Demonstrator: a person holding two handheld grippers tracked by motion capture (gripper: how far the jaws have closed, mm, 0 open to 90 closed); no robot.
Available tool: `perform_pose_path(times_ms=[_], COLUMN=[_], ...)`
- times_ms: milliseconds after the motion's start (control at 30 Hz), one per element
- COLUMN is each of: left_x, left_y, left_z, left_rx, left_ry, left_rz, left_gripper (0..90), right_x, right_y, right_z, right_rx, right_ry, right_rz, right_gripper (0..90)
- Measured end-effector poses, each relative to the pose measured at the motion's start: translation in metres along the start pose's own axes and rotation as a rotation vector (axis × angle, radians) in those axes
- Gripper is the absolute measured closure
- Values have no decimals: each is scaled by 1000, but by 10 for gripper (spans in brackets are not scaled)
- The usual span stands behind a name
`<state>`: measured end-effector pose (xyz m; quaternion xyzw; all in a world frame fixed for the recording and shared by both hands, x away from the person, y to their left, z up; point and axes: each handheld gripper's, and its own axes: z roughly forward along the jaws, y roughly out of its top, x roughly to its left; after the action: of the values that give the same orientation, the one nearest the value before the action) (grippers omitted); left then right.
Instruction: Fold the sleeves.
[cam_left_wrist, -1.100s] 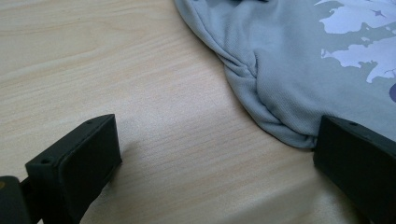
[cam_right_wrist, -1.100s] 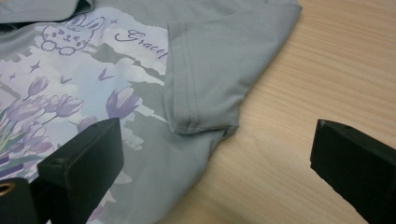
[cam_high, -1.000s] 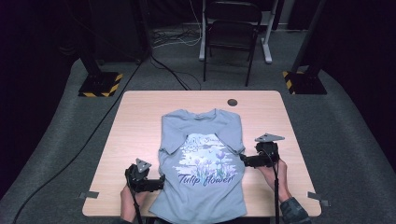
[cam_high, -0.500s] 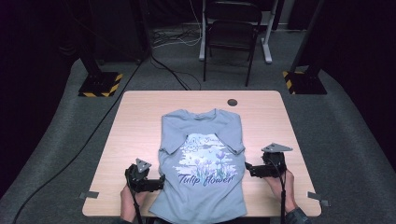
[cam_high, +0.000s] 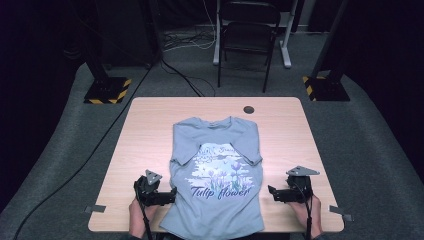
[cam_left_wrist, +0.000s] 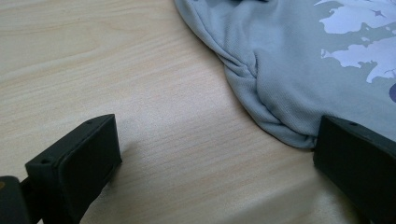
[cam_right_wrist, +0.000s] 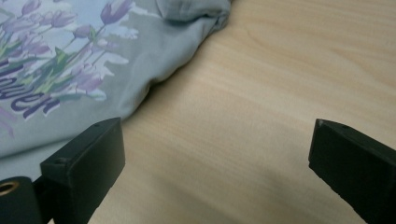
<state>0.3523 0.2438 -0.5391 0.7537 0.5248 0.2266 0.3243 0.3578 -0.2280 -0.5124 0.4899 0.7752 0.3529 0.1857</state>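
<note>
At the near left of the wooden table (cam_high: 150, 130), the left gripper (cam_high: 169, 196) is resting low by the T-shirt's left side, a hand (cam_high: 136, 216) holding it from below. In the left gripper view its jaws are standing wide apart with nothing gripped: one is sitting over bare wood, the other is lying at the folded edge of the cloth (cam_left_wrist: 280, 126), and whether it is actually touching the fabric is hard to say from this angle.

The grey-blue T-shirt (cam_high: 217, 172) is lying flat along the middle of the table, collar toward the far side, hem reaching the near edge, sleeves folded in, its tulip print and lettering facing up. Beyond the collar a small dark round cap (cam_high: 248, 109) is sitting in the tabletop.

At the near right, the right gripper (cam_high: 273, 192) is hovering over bare wood just beside the shirt's right edge, apart from it, held by the other hand (cam_high: 305, 212). In the right gripper view its jaws are also spread wide and holding nothing, with the shirt's printed side (cam_right_wrist: 93, 56) lying off to one side.
</note>
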Motion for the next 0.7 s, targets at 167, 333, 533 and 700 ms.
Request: perform_pose_path(times_ms=[167,333,533,700], left_x=[0,0,0,0], left_y=[0,0,0,0], left_z=[0,0,0,0], left_rx=[-1,0,0,0], left_ry=[0,0,-1,0], left_rz=[-1,0,0,0], left_gripper=[1,1,1,1], right_x=[1,4,10,10], right_y=[-16,-28,-37,-40], right_z=[0,-5,-9,-10], right_rx=[15,4,-5,-10], right_ry=[-1,-14,-32,-43], right_rz=[6,3,-15,-16], right_gripper=[26,22,18,13])
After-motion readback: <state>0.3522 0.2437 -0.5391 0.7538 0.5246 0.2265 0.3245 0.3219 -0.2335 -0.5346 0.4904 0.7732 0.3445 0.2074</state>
